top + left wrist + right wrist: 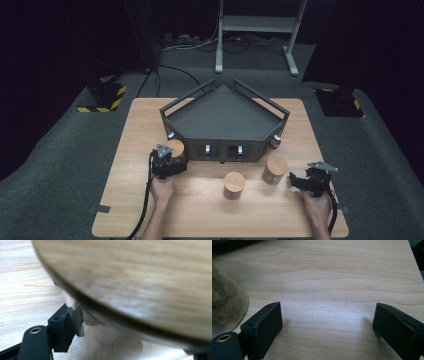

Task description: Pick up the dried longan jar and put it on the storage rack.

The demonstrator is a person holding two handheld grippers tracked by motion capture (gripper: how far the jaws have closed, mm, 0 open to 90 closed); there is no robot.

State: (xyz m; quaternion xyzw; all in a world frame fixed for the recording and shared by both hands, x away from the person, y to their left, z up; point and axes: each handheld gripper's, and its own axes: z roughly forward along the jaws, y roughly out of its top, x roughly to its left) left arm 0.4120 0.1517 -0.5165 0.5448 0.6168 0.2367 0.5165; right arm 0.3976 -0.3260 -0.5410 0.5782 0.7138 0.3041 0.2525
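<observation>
A: Left tongs [172, 161] are right on the left jar [176, 147] — the one standing just in front of the tray's [225, 120] left corner, on the surface [210, 210].

B: And the grip? The left gripper view has that wooden lid [140, 282] huge and blurred, tilting across the top, with the clear jar body under it.

A: A black pad [65, 331] presses against the glass at the left of that view. The other jaw is barely a sliver at the bottom right corner, but the glass sits between them — clenched on the jar, by the look of it.

B: Right tongs [295, 181]?

A: Released. The right gripper view has both jaws standing wide apart with bare wood between them, nothing held. They sit low over the surface near its right edge.

B: There's a jar at the left edge of that view too.

A: Yes, clear glass with something brownish inside [224, 305], just beside the left jaw but not touching it. From above, that is the right jar [275, 170], near the right tongs. A third jar [234, 185] stands between the two hands, apart from both.
</observation>
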